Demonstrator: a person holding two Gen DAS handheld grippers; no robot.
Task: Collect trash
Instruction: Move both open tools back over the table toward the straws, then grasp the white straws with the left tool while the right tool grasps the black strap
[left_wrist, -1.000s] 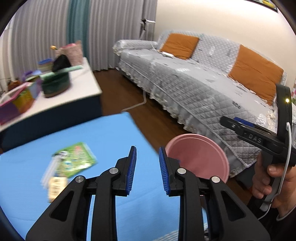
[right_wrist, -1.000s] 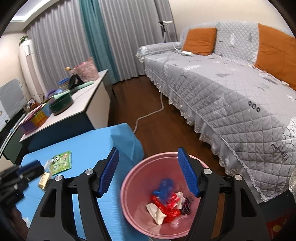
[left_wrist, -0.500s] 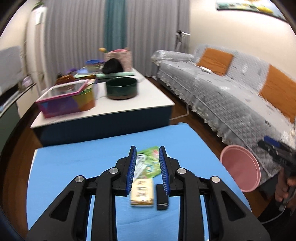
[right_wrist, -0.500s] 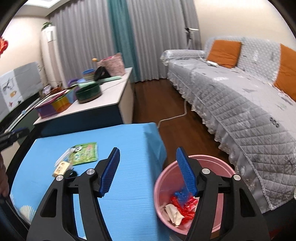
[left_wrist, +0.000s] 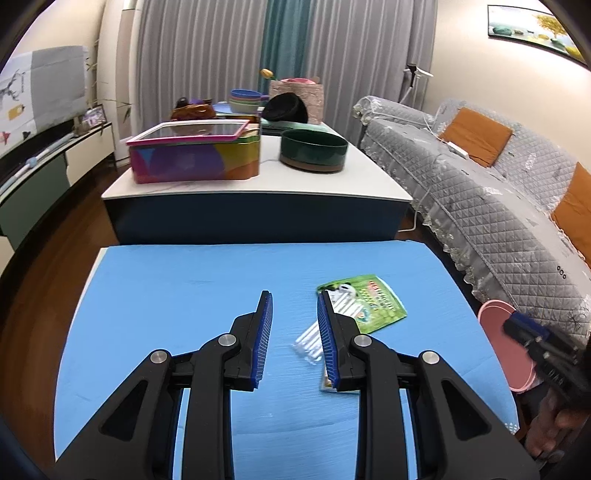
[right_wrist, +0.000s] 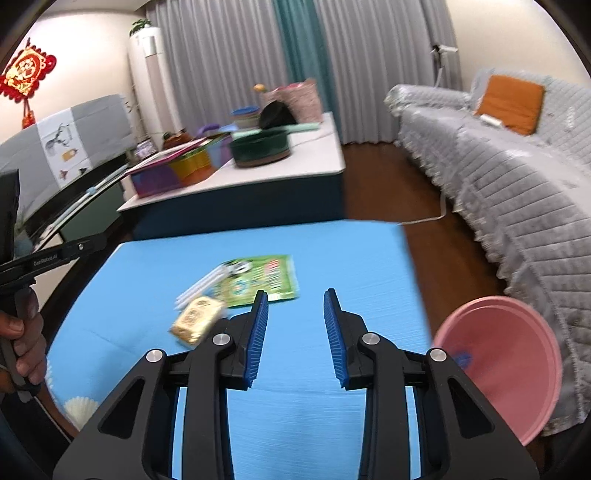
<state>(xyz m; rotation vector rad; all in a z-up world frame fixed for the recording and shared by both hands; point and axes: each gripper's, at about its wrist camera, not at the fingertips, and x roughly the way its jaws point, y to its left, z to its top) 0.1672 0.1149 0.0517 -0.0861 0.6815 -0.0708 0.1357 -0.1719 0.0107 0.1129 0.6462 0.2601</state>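
Both grippers have swung from the pink bin (right_wrist: 509, 365) back over the blue counter (left_wrist: 177, 288), right gripper (right_wrist: 295, 332) fingers just narrowed but empty, left gripper (left_wrist: 293, 334) fingers parted and empty beside the green wrapper (left_wrist: 365, 301), so pickup comes next.

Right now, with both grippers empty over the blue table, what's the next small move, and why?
Probably ease the right gripper, whose jaws have just been closing on nothing, left and down onto the gold packet. It lies nearest, beside the green wrapper and white sticks, and the pink bin waits on that gripper's side.
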